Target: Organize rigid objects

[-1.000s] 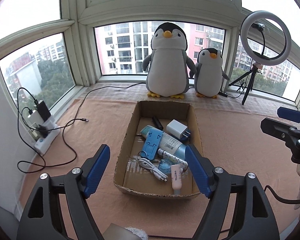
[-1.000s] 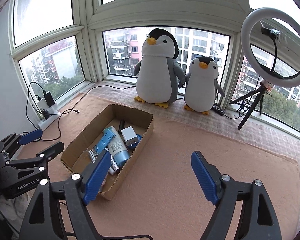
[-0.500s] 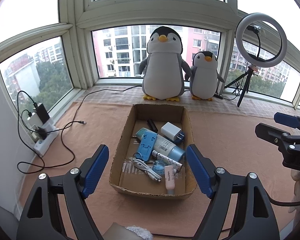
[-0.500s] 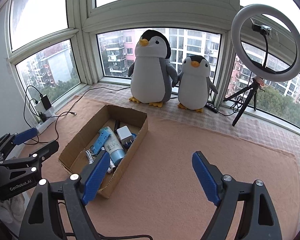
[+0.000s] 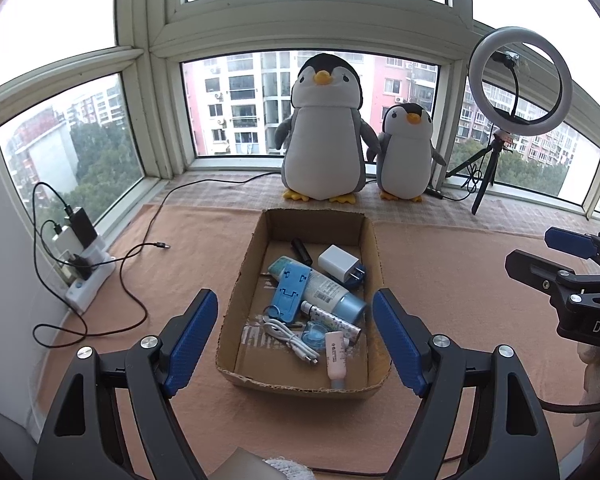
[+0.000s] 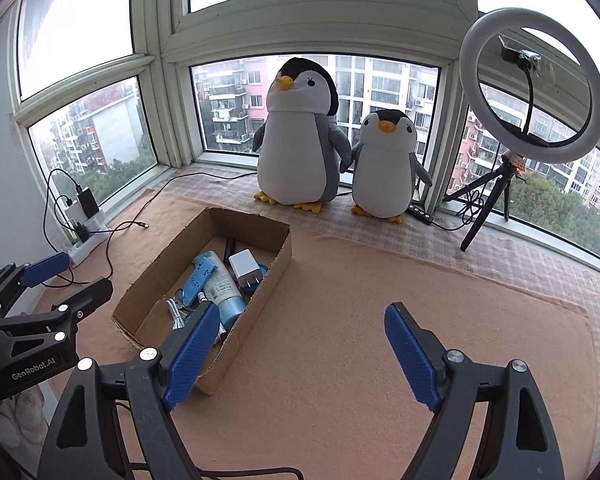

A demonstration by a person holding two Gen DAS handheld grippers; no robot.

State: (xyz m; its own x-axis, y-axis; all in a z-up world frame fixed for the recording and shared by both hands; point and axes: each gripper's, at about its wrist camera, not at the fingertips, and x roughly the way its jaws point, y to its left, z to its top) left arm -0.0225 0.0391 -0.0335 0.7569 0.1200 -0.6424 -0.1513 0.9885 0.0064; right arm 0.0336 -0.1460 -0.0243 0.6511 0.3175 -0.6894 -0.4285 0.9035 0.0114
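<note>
Cardboard box (image 5: pixel 374 258) sits on the peach mat (image 6: pixel 340 320), contents heaped: white charger (image 5: pixel 337 259) visible, lower items overlapped. Left gripper (image 5: pixel 296 340) and right gripper (image 6: pixel 296 350) both spread, empty; right finger (image 6: pixel 190 350) masks the box's near corner.

"GenRobot.AI" on left claw (image 6: pixel 44 280) body; "DAS" partly seen on right claw (image 5: pixel 540 254) body.

Framing drift only. In the left wrist view the cardboard box (image 5: pixel 300 386), large penguin plush (image 5: pixel 324 136) and ring light (image 5: pixel 475 74) sit slightly further left than a second ago, and the box slightly lower. The right wrist view shows the same leftward slide, a little larger. Most of it came in the first half-second.
</note>
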